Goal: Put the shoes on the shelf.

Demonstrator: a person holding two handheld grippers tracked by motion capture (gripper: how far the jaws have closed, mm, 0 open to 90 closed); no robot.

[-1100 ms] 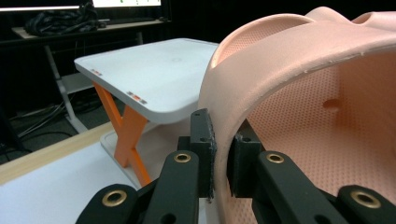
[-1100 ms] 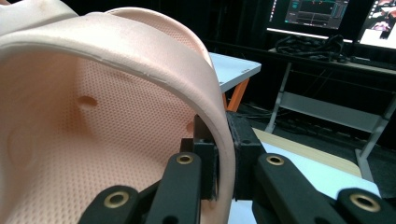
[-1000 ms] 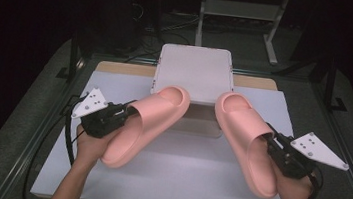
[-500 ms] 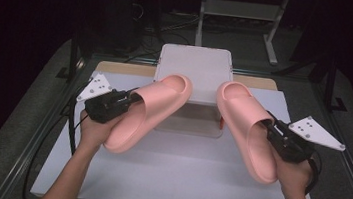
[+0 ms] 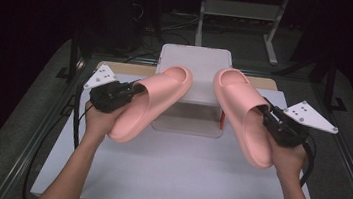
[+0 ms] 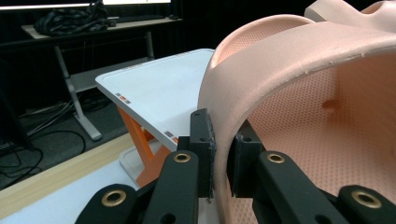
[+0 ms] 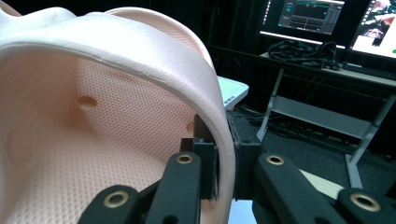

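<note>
Slippers, two pink ones, up off the counter (image 5: 170,179) for us: the left slipper (image 5: 151,101) is clamped at its strap edge by the left gripper (image 6: 219,154), fingers (image 6: 201,140) pinched tight on the foam, toe pointing over the white stand (image 5: 194,64). On the other side we see the right gripper (image 7: 219,154) with its fingers closed on the strap rim of the right slipper (image 5: 243,112), held in the air just beside the stand's right edge.
</note>
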